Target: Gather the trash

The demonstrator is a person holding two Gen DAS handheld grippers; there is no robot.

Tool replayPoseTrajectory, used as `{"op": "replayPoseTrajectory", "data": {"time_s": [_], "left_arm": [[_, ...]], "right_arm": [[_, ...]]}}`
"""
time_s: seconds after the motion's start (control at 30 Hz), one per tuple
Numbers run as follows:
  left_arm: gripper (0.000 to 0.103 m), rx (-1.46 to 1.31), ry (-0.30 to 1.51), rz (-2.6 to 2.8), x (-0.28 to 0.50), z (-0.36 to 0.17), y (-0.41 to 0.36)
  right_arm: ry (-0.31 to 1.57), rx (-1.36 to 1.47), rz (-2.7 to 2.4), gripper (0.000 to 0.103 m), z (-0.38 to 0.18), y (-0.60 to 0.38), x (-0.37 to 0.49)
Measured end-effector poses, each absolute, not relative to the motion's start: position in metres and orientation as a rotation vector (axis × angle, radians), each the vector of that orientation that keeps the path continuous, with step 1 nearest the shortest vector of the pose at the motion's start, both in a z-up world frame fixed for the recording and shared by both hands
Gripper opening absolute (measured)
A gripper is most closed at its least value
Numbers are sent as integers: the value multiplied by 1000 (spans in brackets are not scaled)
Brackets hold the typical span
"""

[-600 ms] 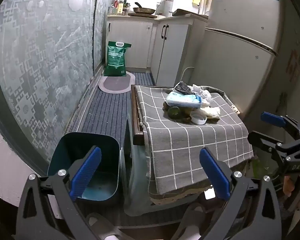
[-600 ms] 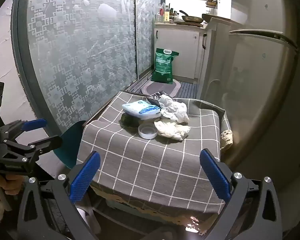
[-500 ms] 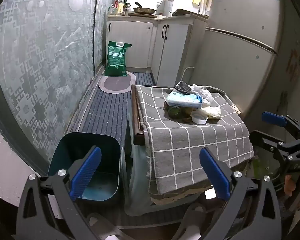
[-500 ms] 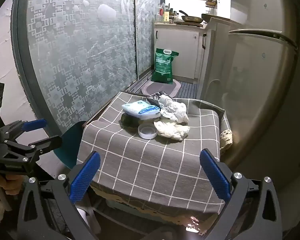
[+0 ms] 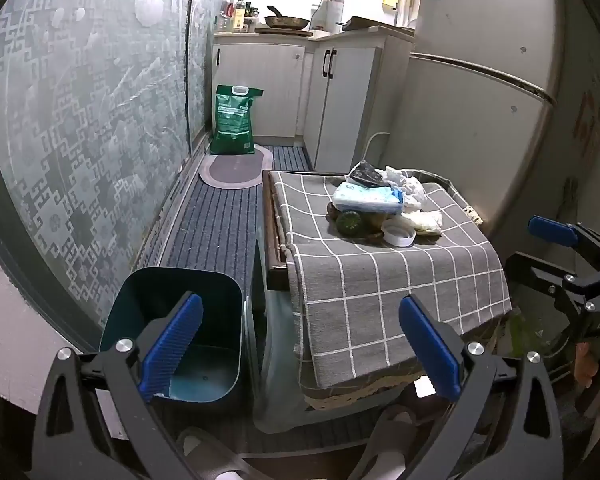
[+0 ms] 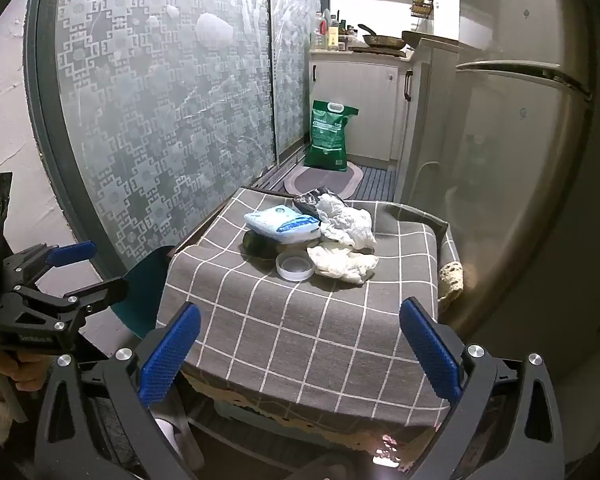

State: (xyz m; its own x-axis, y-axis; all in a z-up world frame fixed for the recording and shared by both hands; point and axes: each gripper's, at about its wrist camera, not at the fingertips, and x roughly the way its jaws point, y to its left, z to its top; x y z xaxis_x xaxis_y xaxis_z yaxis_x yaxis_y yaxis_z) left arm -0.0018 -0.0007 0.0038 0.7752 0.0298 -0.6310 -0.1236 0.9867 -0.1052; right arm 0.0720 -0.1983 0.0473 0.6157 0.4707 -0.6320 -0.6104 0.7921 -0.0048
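A heap of trash lies on a small table with a grey checked cloth [image 6: 300, 328]: a blue-white packet [image 6: 282, 224], crumpled white tissues [image 6: 346, 224], a black wrapper [image 6: 310, 202], a white round lid [image 6: 295, 265] and a dark green round thing [image 6: 260, 244]. The packet also shows in the left wrist view [image 5: 368, 200], with the lid [image 5: 398, 236]. A teal bin [image 5: 172, 332] stands on the floor left of the table. My left gripper [image 5: 300, 344] is open and empty, in front of the bin and the table. My right gripper [image 6: 300, 344] is open and empty, short of the table's near edge.
A frosted patterned glass door [image 6: 160, 120] runs along the left. A fridge [image 5: 480, 100] stands close on the right of the table. A green bag [image 5: 234, 120] and a floor mat lie at the far end by white cabinets [image 5: 260, 88]. A pale lump [image 6: 452, 280] hangs at the table's right edge.
Both grippers have drifted very slightly; the scene is otherwise unchanged. Both stay open and empty.
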Motion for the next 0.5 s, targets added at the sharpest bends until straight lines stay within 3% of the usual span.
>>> {"op": "replayPoseTrajectory", "data": {"time_s": [0.5], "left_arm": [[101, -141, 679, 83, -3, 4, -5]], "right_arm": [[657, -224, 630, 100, 48, -201, 72]]}}
